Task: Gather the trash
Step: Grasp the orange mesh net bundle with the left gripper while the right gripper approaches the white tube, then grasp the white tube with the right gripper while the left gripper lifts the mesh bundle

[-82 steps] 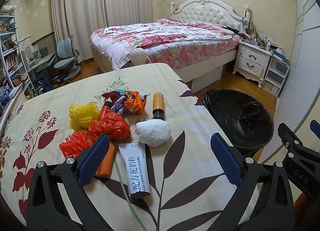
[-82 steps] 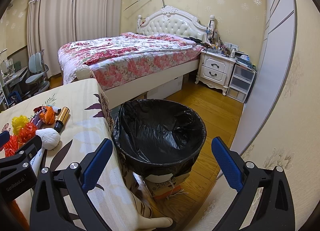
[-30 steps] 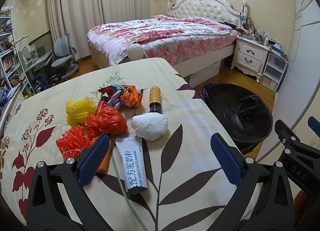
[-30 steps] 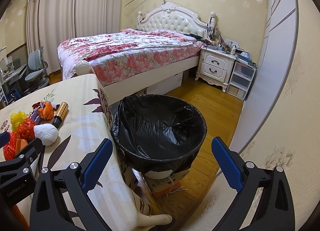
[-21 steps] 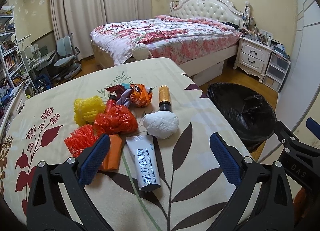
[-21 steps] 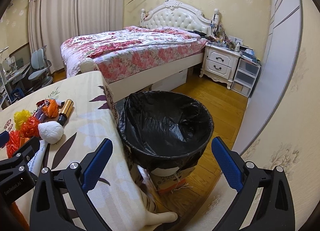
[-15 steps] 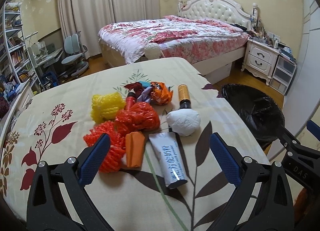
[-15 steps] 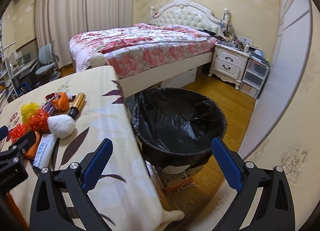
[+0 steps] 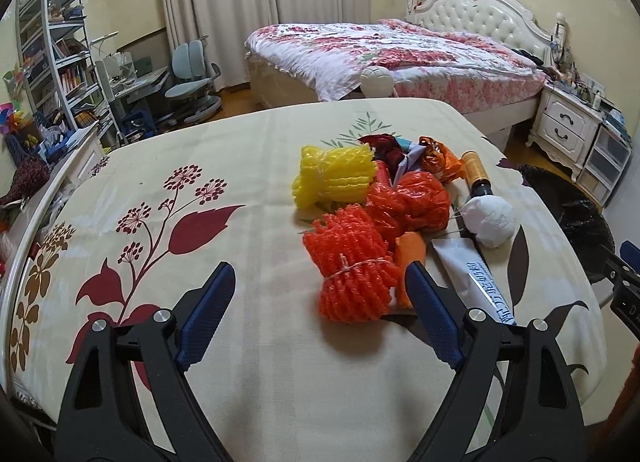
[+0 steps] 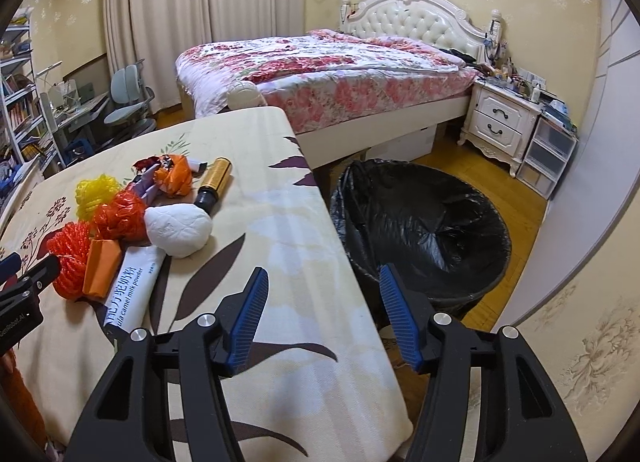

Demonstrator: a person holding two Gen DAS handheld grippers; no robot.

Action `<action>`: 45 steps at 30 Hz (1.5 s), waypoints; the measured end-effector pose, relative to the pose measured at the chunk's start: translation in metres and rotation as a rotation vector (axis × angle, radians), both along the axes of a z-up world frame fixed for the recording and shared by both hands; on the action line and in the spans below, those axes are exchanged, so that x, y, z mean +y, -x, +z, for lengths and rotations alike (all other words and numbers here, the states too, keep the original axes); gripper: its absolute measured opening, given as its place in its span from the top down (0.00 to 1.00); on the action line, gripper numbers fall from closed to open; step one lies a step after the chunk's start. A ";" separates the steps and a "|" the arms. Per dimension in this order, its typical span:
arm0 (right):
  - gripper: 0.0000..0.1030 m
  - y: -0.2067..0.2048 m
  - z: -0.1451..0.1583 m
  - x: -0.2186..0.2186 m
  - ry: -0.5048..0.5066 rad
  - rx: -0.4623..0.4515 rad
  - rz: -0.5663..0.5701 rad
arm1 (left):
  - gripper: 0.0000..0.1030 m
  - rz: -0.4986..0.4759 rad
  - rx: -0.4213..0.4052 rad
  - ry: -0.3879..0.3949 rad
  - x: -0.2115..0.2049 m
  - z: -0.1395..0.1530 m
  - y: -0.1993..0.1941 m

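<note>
A pile of trash lies on the floral tablecloth (image 9: pixel 200 182): an orange foam net (image 9: pixel 352 266), a yellow foam net (image 9: pixel 334 176), a crumpled red-orange bag (image 9: pixel 408 202), a white paper wad (image 9: pixel 490 220), a white tube (image 9: pixel 472 282), a gold bottle (image 9: pixel 474 172) and an orange wrapper (image 9: pixel 438 158). My left gripper (image 9: pixel 320 314) is open and empty, just in front of the orange net. My right gripper (image 10: pixel 320 314) is open and empty over the table's right edge. The black-lined trash bin (image 10: pixel 424 222) stands on the floor beside the table.
A bed (image 10: pixel 320 74) with a floral cover stands behind the table. A white nightstand (image 10: pixel 500 122) and plastic drawers (image 10: pixel 552 154) are at the right. Bookshelves (image 9: pixel 60 62), a desk and a blue chair (image 9: pixel 192 78) are at the left.
Both grippers have swung left, toward the table. The left gripper now faces the orange net instead of the tube. Both sets of jaws stand narrower than before.
</note>
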State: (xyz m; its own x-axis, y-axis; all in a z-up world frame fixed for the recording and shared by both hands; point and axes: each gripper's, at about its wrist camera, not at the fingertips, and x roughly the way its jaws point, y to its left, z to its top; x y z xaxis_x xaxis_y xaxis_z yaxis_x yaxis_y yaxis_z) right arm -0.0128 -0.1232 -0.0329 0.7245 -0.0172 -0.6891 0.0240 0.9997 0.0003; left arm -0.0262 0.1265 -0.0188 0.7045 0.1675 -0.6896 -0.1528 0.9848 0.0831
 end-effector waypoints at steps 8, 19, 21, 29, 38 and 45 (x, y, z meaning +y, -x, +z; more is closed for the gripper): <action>0.36 -0.008 0.001 0.020 0.014 0.000 0.044 | 0.18 -0.014 0.037 0.045 0.008 -0.012 -0.016; 0.33 -0.014 -0.008 0.039 0.036 0.027 0.083 | 0.50 -0.070 0.092 0.143 0.015 -0.028 -0.031; 0.33 -0.015 -0.009 0.042 0.038 0.030 0.088 | 0.53 -0.076 0.099 0.151 0.016 -0.031 -0.030; 0.33 -0.013 -0.008 0.059 0.040 0.026 0.126 | 0.56 -0.061 0.077 0.140 0.026 -0.025 -0.016; 0.33 -0.012 -0.005 0.093 -0.008 0.040 0.224 | 0.56 0.008 0.074 0.113 0.058 -0.023 0.005; 0.45 -0.018 -0.016 0.118 -0.020 0.084 0.288 | 0.56 0.040 0.066 0.099 0.073 -0.024 0.013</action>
State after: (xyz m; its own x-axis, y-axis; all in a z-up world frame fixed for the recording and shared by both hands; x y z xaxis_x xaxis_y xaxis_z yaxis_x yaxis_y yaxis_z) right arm 0.0055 -0.0055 -0.0494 0.6381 0.1955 -0.7447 -0.2602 0.9651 0.0305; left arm -0.0395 0.1995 -0.0432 0.6508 0.1231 -0.7492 -0.1893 0.9819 -0.0032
